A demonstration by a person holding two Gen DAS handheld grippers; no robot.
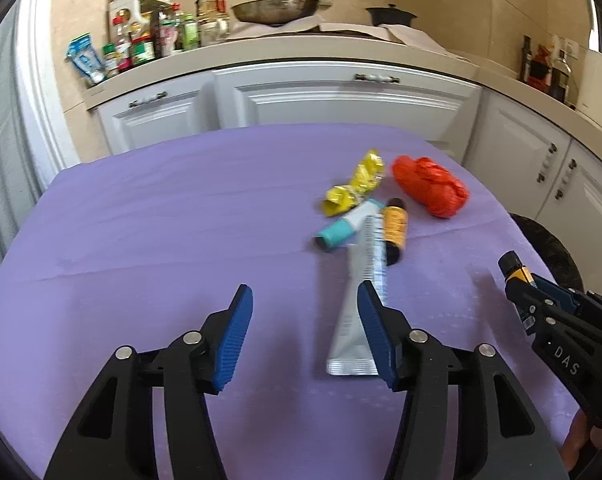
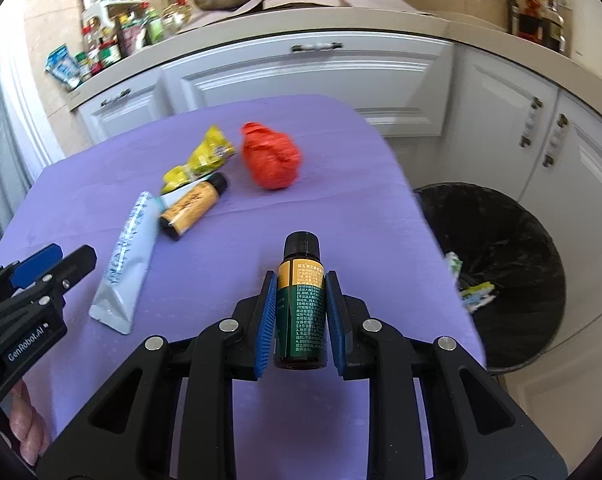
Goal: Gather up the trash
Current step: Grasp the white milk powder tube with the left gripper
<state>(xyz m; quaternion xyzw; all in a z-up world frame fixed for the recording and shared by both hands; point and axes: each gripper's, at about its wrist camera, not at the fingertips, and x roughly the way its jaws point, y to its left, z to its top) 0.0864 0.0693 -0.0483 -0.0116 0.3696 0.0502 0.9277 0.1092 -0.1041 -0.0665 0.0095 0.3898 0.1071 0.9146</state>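
Observation:
My right gripper is shut on a small dark bottle with a green and yellow label, held above the purple table; it also shows in the left wrist view. My left gripper is open and empty, its right finger beside a silver tube. On the table lie the silver tube, an orange bottle, a teal-capped tube, a yellow wrapper and a red crumpled bag.
A black-lined trash bin with some scraps inside stands on the floor right of the table. White cabinets and a cluttered counter lie behind the table.

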